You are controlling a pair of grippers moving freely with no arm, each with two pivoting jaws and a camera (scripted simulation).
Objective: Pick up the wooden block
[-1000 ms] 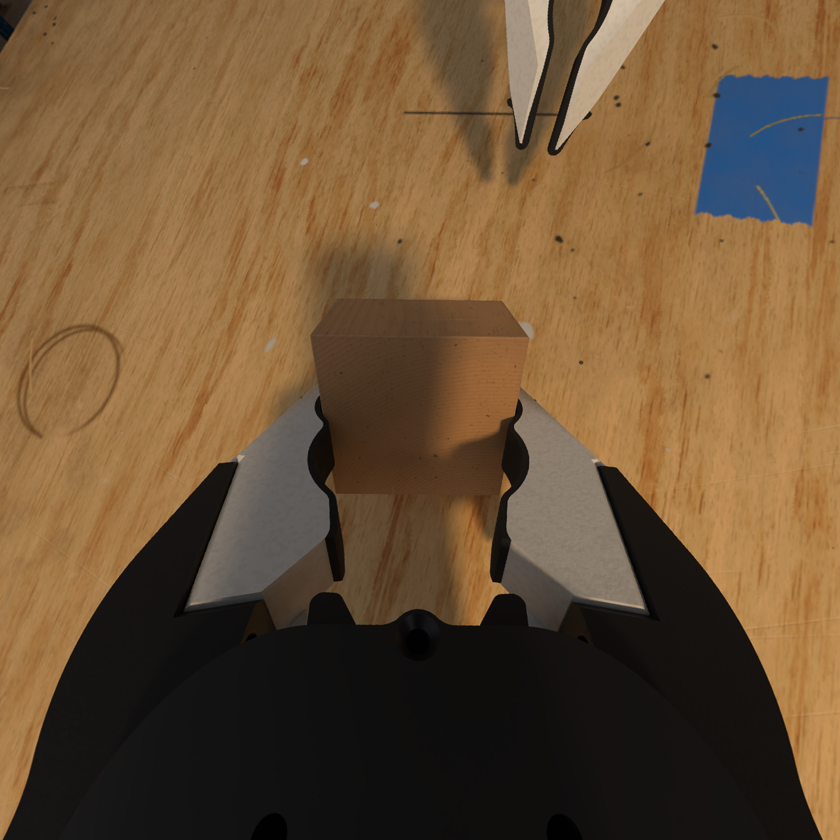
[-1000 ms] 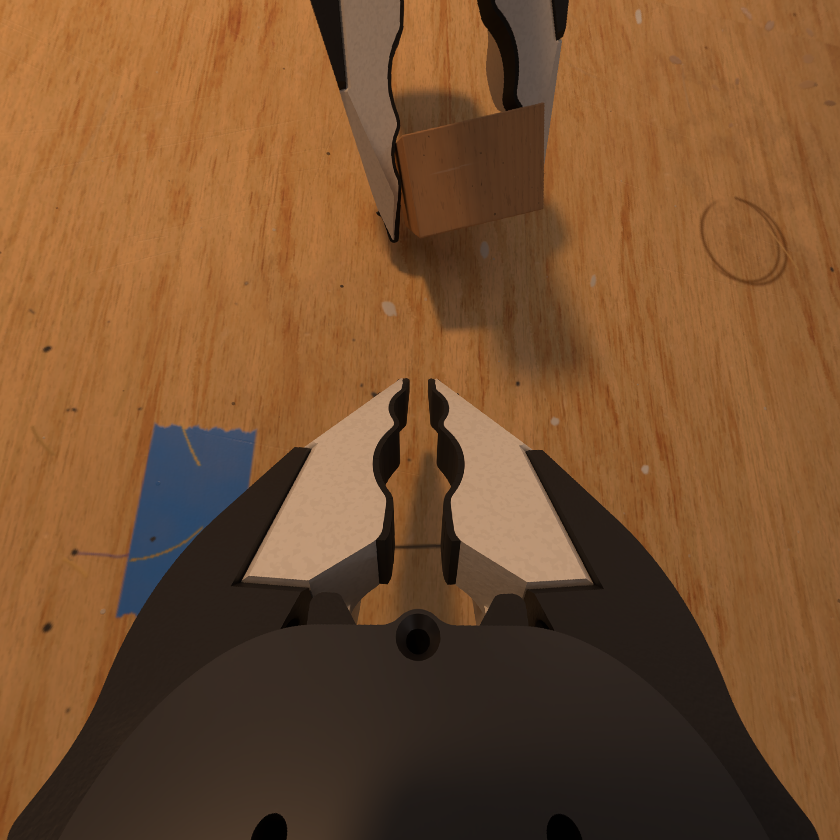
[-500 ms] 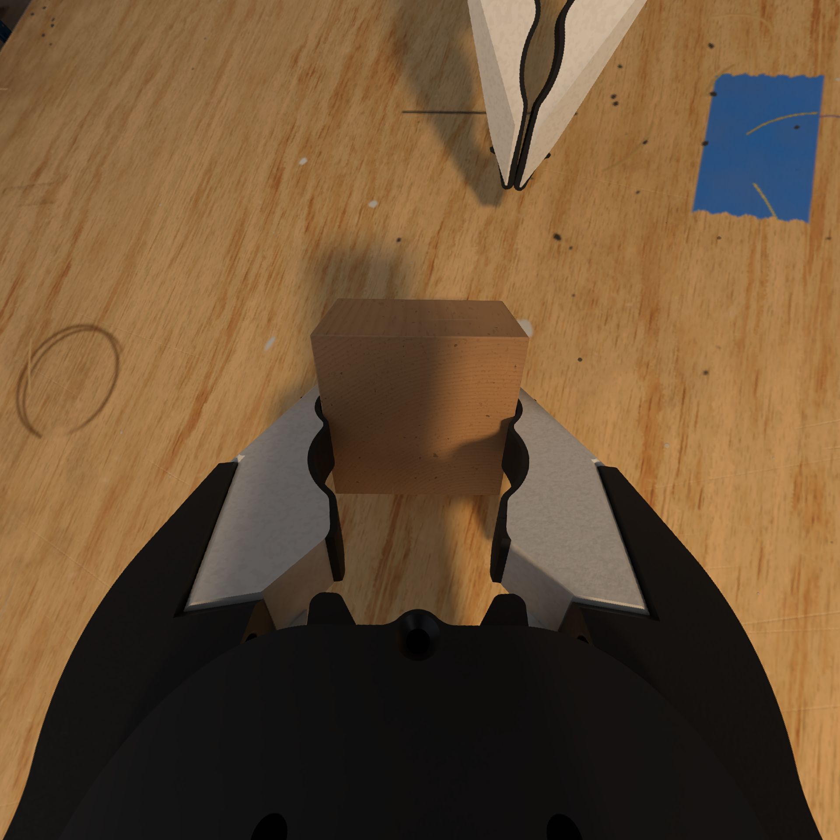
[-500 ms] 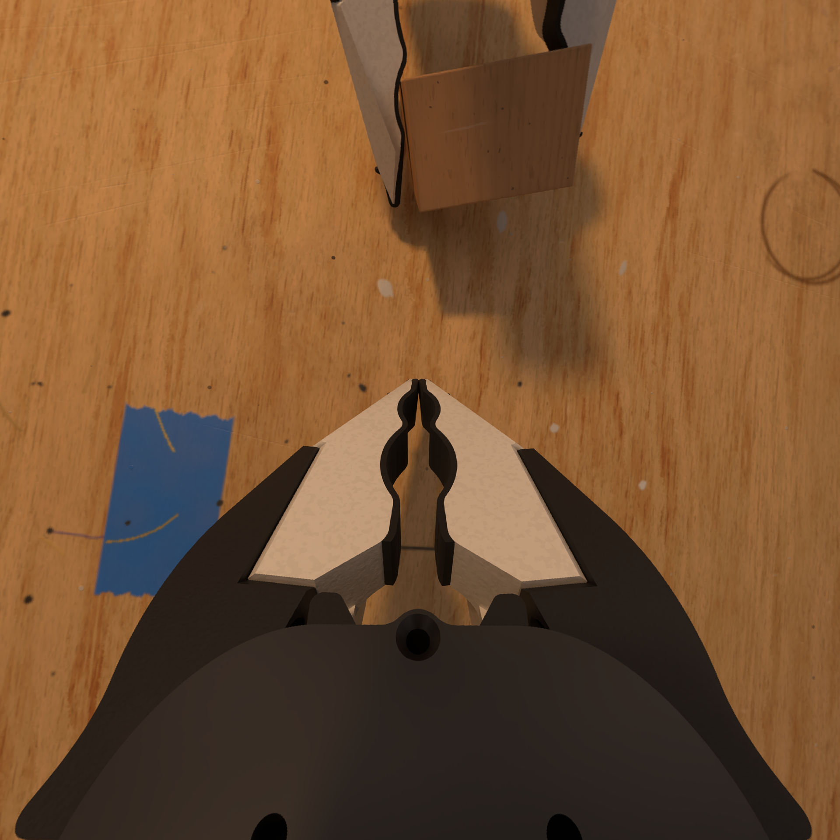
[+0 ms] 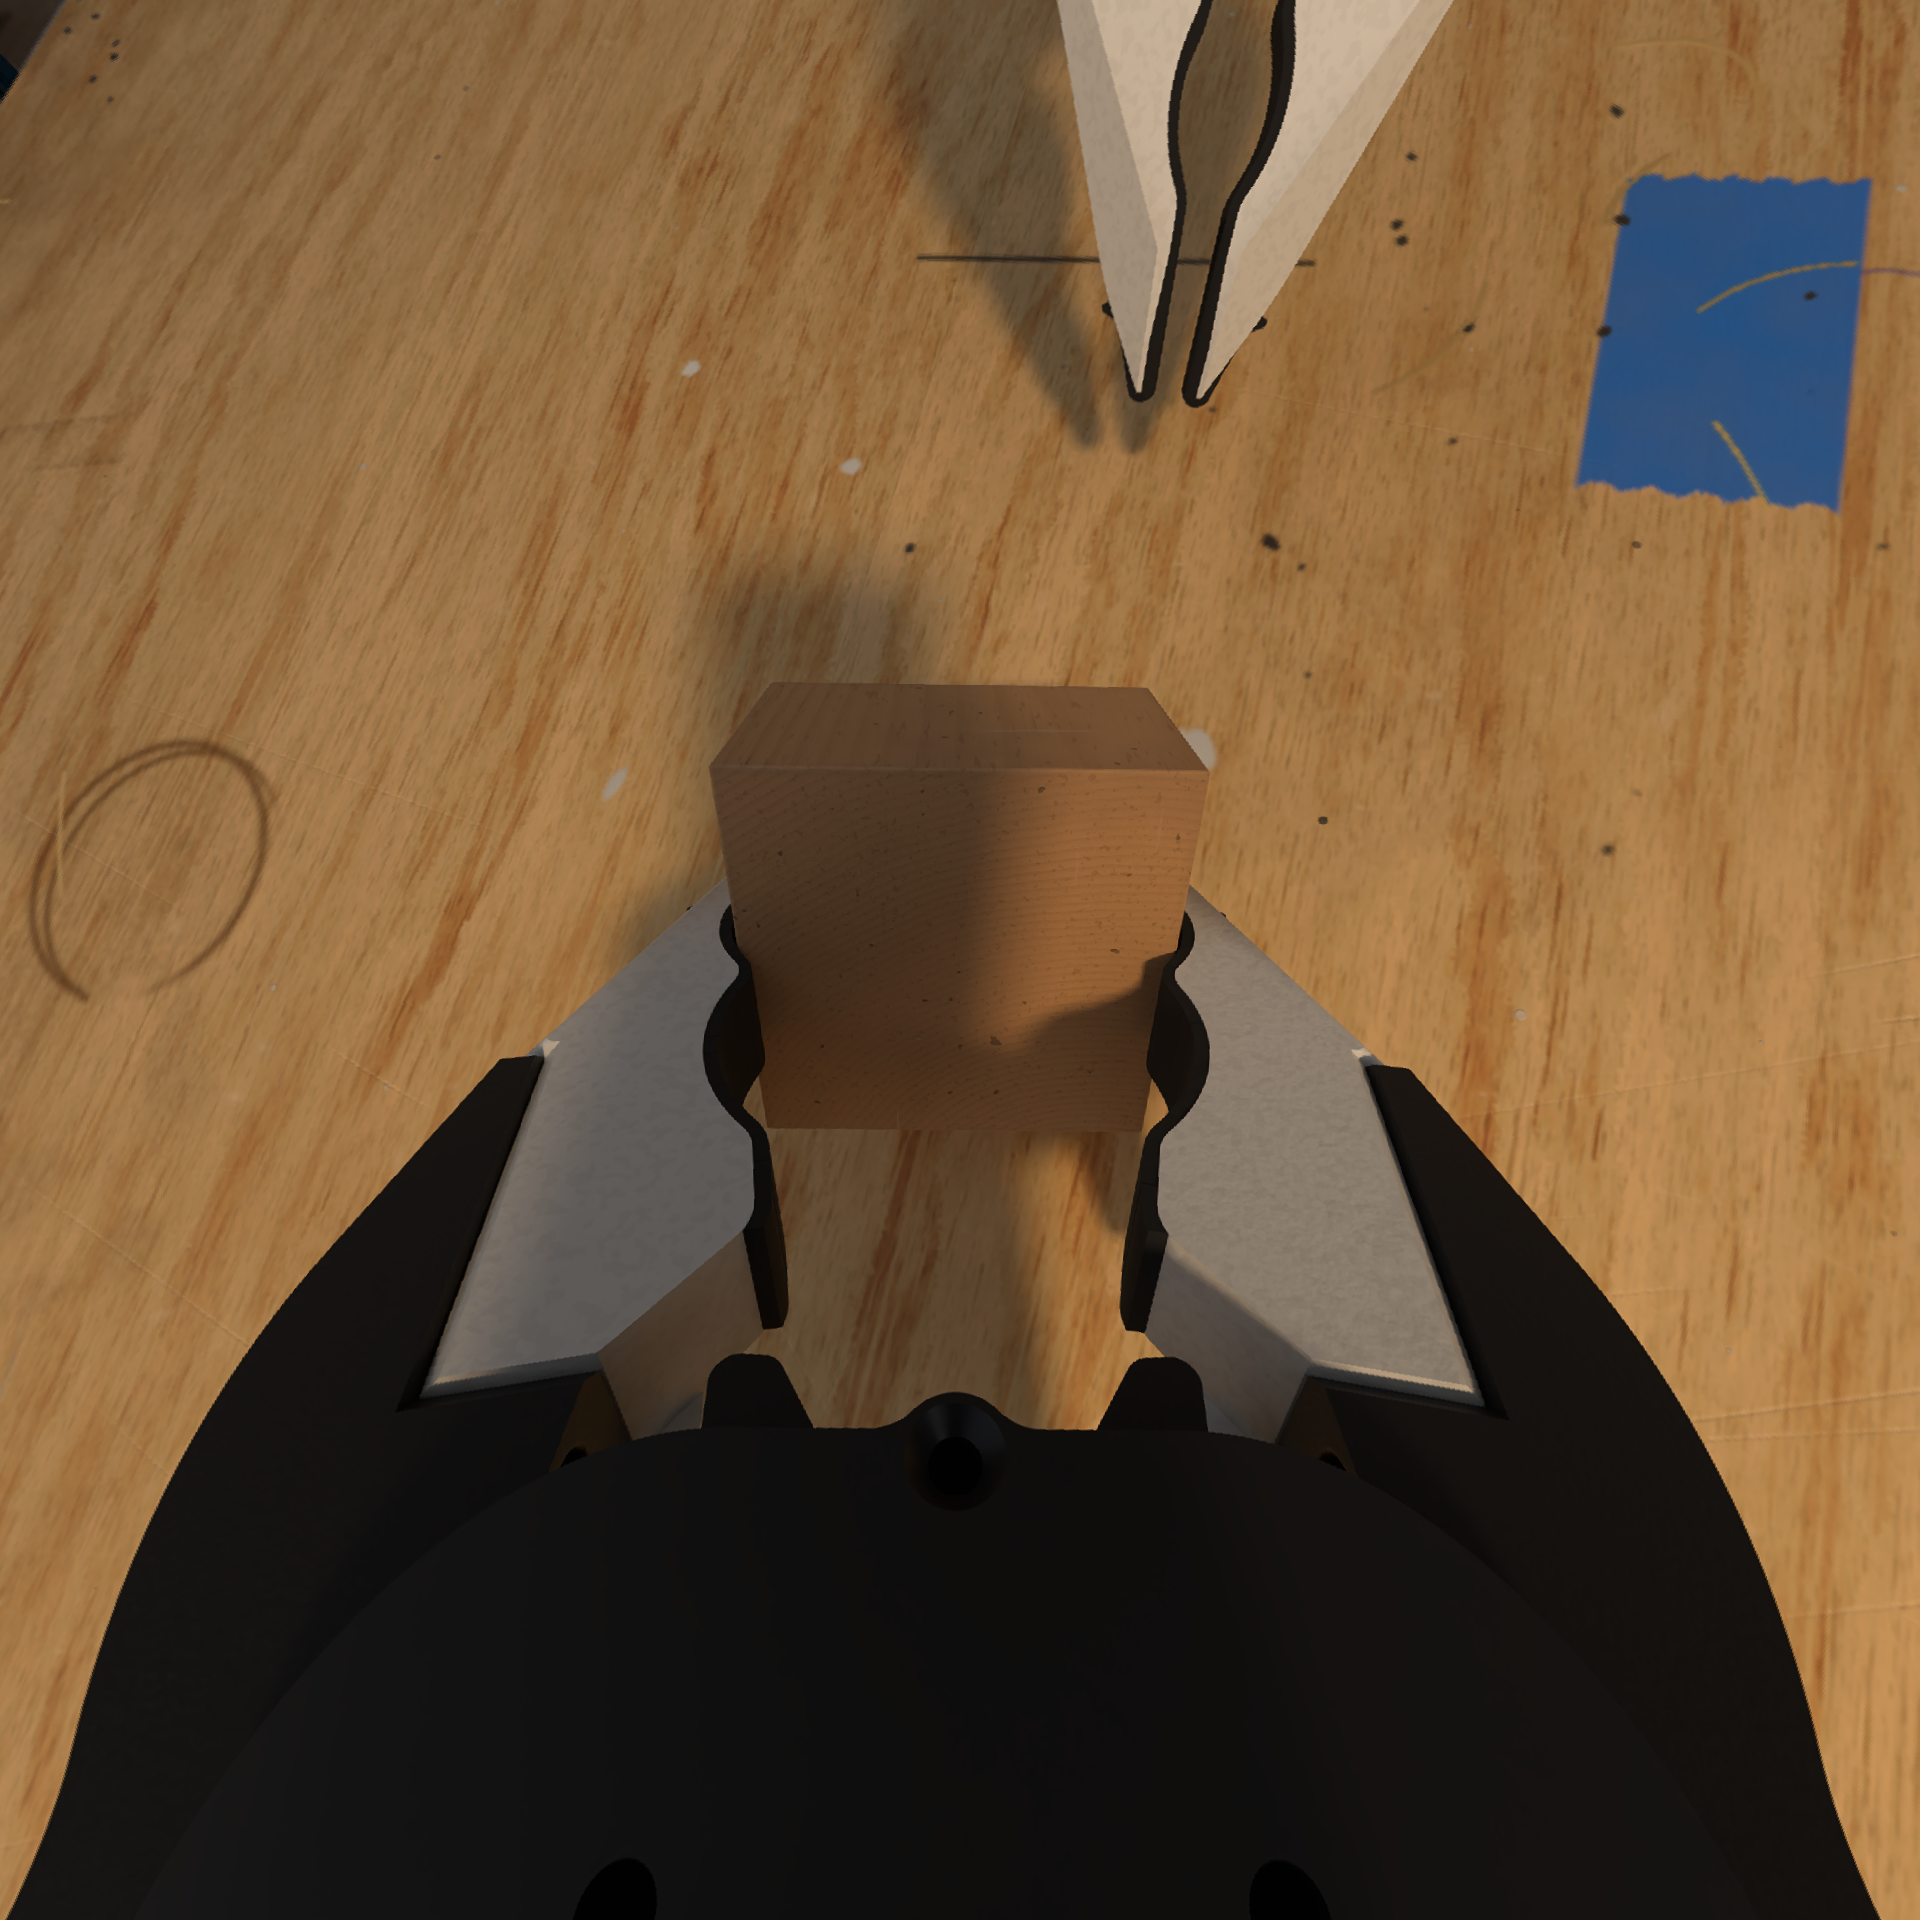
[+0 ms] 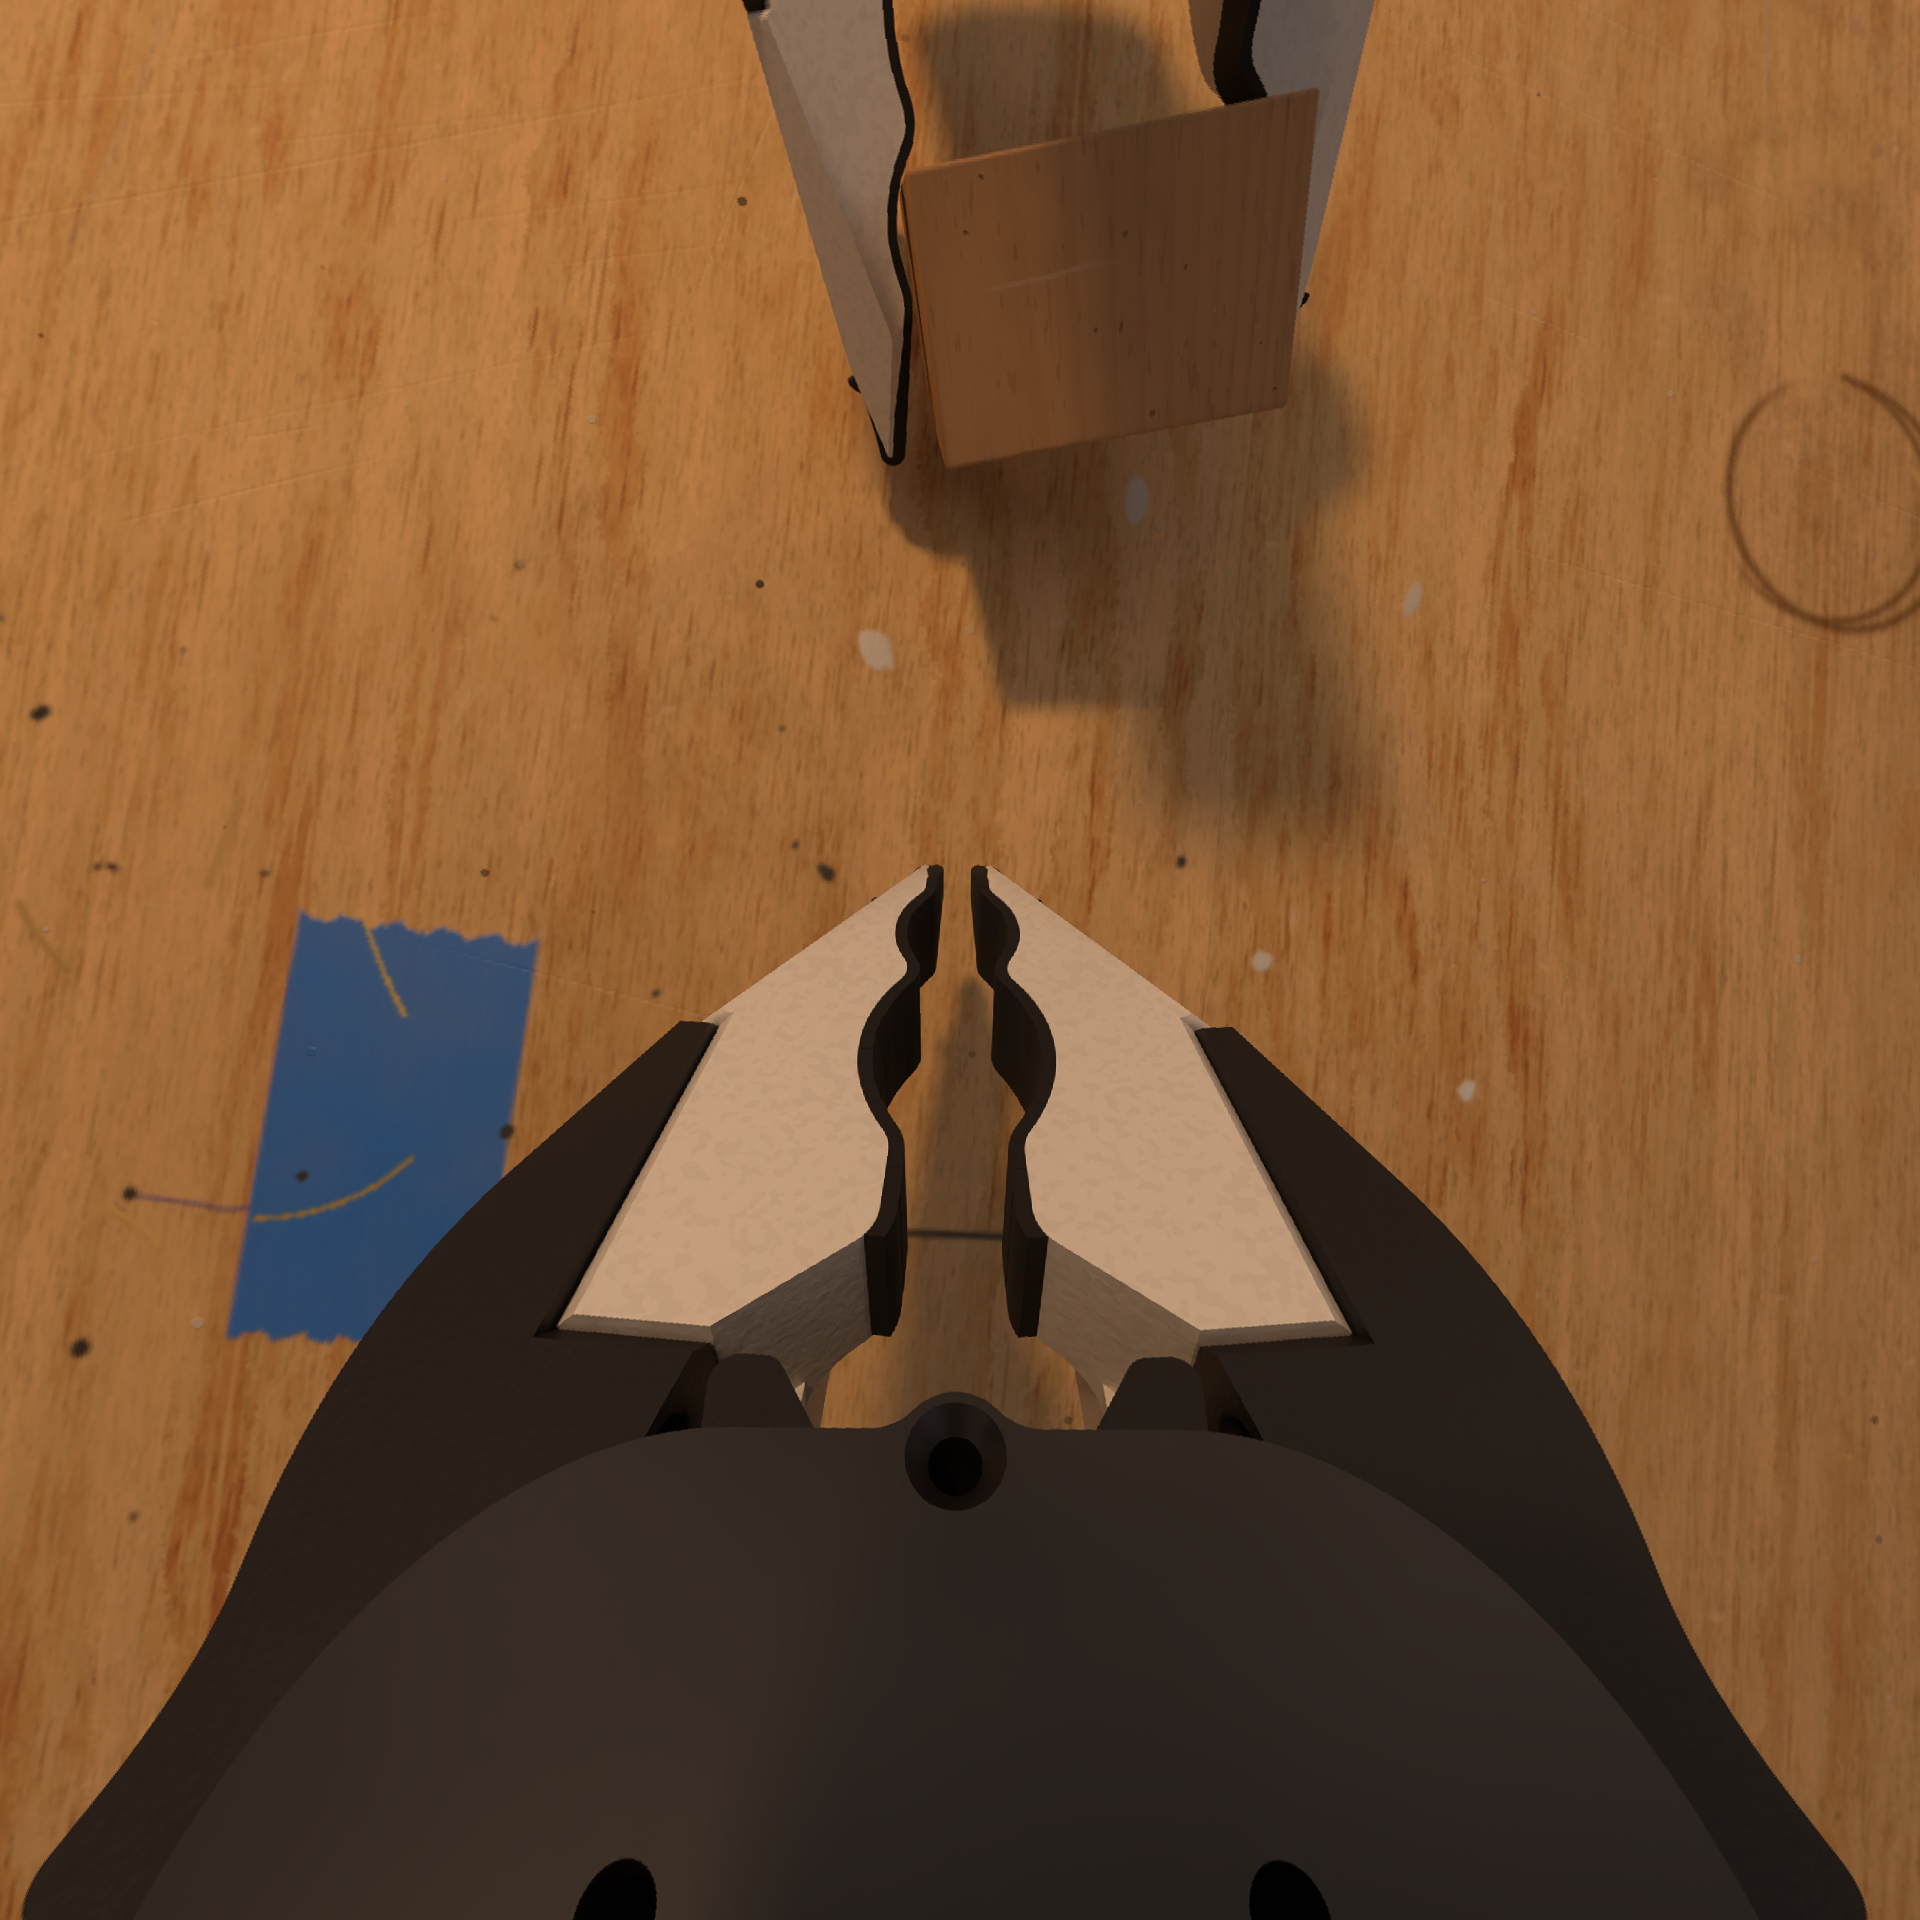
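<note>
The wooden block (image 5: 961,831) is a light brown cube. My left gripper (image 5: 956,914) is shut on it, one finger on each side. The right wrist view shows the block (image 6: 1112,270) held a little above the wooden table (image 6: 416,520), its shadow lying on the surface below it, with the left gripper (image 6: 1096,379) around it. My right gripper (image 6: 956,878) is empty and almost shut, with a narrow gap between its tips. It faces the block from a short distance. It also shows in the left wrist view (image 5: 1167,395), beyond the block.
A blue patch of tape (image 5: 1725,343) lies on the table to the right of the right gripper's tips; in the right wrist view the tape (image 6: 384,1122) is at the left. A dark ring mark (image 5: 145,862) is on the table at the left.
The right gripper closed fully, then its tips parted slightly, and it moved closer to the block. The left gripper keeps its hold on the block.
</note>
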